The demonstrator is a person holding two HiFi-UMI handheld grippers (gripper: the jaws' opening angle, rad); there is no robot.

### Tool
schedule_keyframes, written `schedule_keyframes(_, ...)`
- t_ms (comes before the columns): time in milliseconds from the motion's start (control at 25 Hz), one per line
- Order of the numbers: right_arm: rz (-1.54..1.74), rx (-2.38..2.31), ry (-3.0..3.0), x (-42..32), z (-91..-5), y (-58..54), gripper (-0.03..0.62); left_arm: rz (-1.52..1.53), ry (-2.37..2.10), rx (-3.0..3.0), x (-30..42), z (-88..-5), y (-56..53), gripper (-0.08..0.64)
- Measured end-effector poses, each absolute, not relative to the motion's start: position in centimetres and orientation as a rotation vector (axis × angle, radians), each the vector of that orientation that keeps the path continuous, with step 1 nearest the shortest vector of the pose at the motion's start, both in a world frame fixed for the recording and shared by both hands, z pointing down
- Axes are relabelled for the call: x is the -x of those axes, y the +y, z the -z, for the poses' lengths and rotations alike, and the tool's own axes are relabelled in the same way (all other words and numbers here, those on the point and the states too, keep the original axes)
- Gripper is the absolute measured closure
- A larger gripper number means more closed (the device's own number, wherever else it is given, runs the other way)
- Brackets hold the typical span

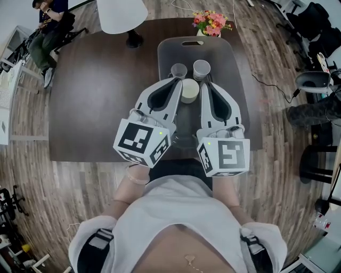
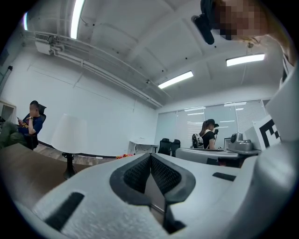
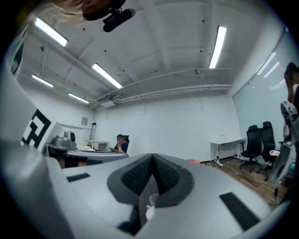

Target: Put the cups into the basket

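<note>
In the head view a dark grey basket [image 1: 217,53] with a handle slot lies on the brown table [image 1: 96,90]. Inside its outline stand a clear cup [image 1: 178,70], a pale grey cup [image 1: 201,69] and a wider cream cup [image 1: 189,89]. My left gripper [image 1: 176,80] and right gripper [image 1: 206,82] hover side by side over the basket's near half, either side of the cream cup. The left gripper [image 2: 150,155] has its pads together, nothing between them. My right gripper [image 3: 153,156] is likewise shut and empty; a white cup [image 3: 150,205] shows below through the slit.
A lamp with a white shade [image 1: 121,13] stands at the table's far edge, a pot of flowers [image 1: 210,22] behind the basket. A person sits on a chair [image 1: 50,32] at far left. Office chairs and cables [image 1: 314,80] fill the floor on the right.
</note>
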State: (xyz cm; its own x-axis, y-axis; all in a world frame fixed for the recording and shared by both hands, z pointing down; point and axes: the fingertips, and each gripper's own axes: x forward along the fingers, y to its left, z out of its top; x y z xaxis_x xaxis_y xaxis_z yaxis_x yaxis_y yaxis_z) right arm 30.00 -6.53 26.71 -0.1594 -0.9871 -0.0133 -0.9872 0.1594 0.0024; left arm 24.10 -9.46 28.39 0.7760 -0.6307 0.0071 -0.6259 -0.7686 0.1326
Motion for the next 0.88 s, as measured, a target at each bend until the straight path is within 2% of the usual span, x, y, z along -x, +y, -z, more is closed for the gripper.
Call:
schedule_keyframes(520, 0.035, 1.983, 2.413, -29.4, -27.1, -6.8, 0.581, 0.059, -1.019, -2.841, -23.6, -28.6, -9.5, 0.549)
schedule_keyframes(880, 0.049, 1.724, 2.571, -22.2, -25.7, -7.1, 0.581, 0.038, -1.249, -2.733, -16.7, -29.1, -10.4, 0.548)
